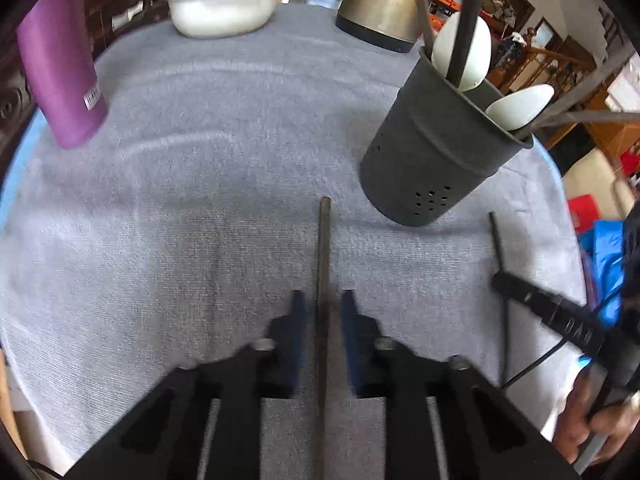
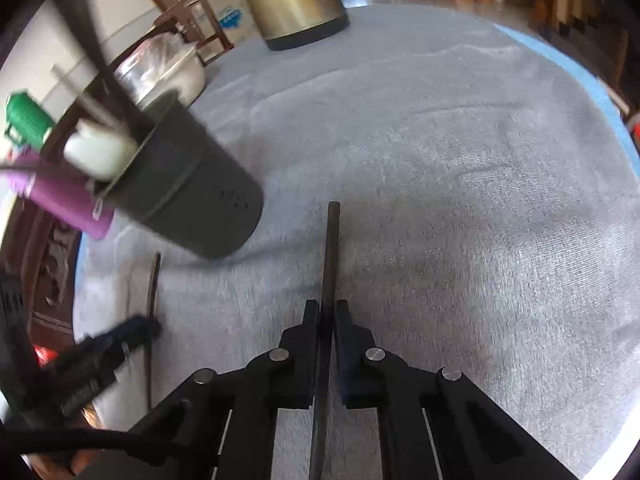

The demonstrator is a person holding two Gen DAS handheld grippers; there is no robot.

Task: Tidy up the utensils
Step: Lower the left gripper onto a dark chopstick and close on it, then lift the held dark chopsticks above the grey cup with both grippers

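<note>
A thin brown utensil handle lies on the grey cloth and runs back between the blue pads of my left gripper, which is shut on it. My right gripper is shut on a dark slim handle that points forward over the cloth. A dark grey perforated utensil holder stands just beyond and right of the left gripper. It holds white spoons and dark handles. In the right wrist view the holder is at the left, with the blurred left gripper below it.
A purple cup stands at the far left, a white bowl and a brass-coloured kettle at the back. A hand holds the right gripper at the cloth's right edge. Bare cloth spreads to the right.
</note>
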